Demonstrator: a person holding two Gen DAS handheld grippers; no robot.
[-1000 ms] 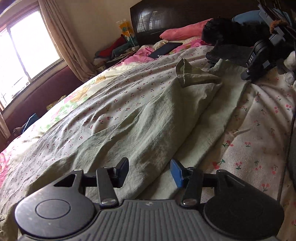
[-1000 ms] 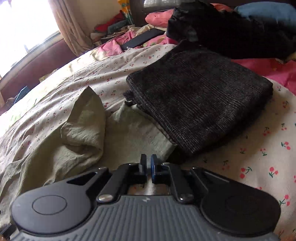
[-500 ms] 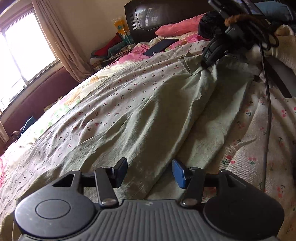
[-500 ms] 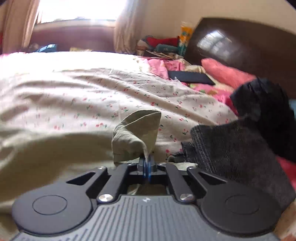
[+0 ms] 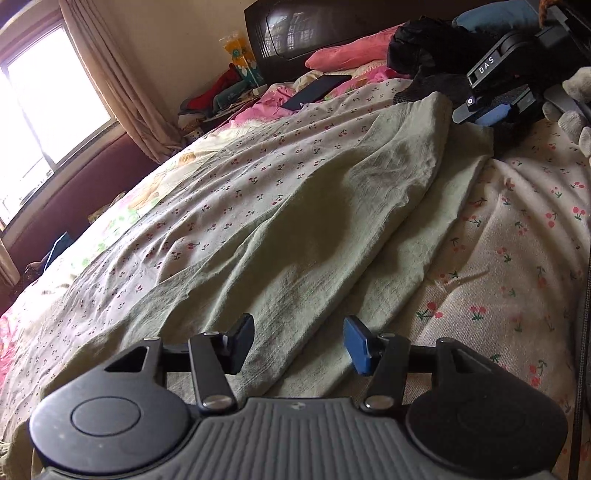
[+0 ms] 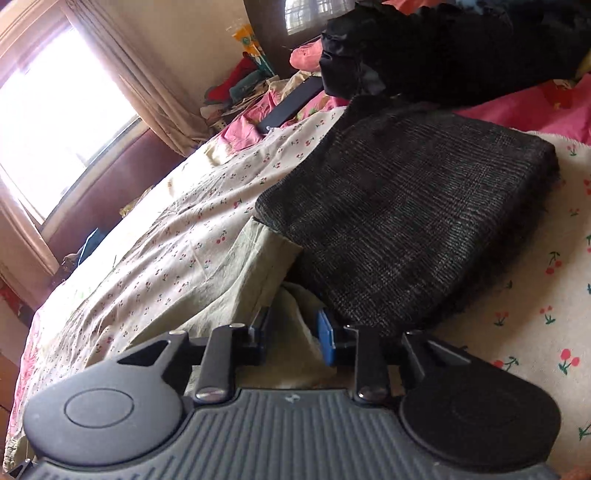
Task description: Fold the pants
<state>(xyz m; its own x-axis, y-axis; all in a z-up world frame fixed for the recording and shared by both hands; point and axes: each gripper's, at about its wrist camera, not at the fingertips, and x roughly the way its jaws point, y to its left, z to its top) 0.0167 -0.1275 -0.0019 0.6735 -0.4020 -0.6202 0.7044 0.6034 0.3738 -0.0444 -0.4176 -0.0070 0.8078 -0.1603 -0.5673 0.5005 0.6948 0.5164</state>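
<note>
- Reading "DAS" in white letters on the black body of the right gripper [image 5: 496, 110], seen far ahead and to the right of the left jaws; no other writing legible.
- Hovering low over the bed: left gripper [image 5: 299, 341], jaws standing wide apart, gripping nothing, one black pad and one blue pad showing.
- Lying between and beyond the left jaws: pale green pants [image 5: 325, 221], stretched lengthwise away from them across the cherry-print bedsheet [image 5: 517, 258], one layer folded over the other, far end reaching the right gripper.
- Tilting clockwise in its own view: right gripper [image 6: 293, 332], jaws partly apart, pants [image 6: 236, 280] fabric bunching up in the gap between them; touching or merely passing between the pads, cannot tell, but not clamped.
- Sitting just ahead and to the right of the right jaws: folded dark knit garment [image 6: 406, 221], its near corner lying over the end of the pants.
- Heaping beyond the knit garment: black clothing [image 6: 443, 48].
- Resting far ahead of the left jaws near the dark headboard [image 5: 314, 33]: pink pillow [image 5: 354, 55] and a flat black tablet [image 5: 314, 90].
- Hanging far to the left of both jaws: beige curtain [image 5: 110, 81] beside a bright window [image 5: 44, 103].
- Standing by the headboard: yellow and green package [image 5: 240, 55], print too blurred to read.
</note>
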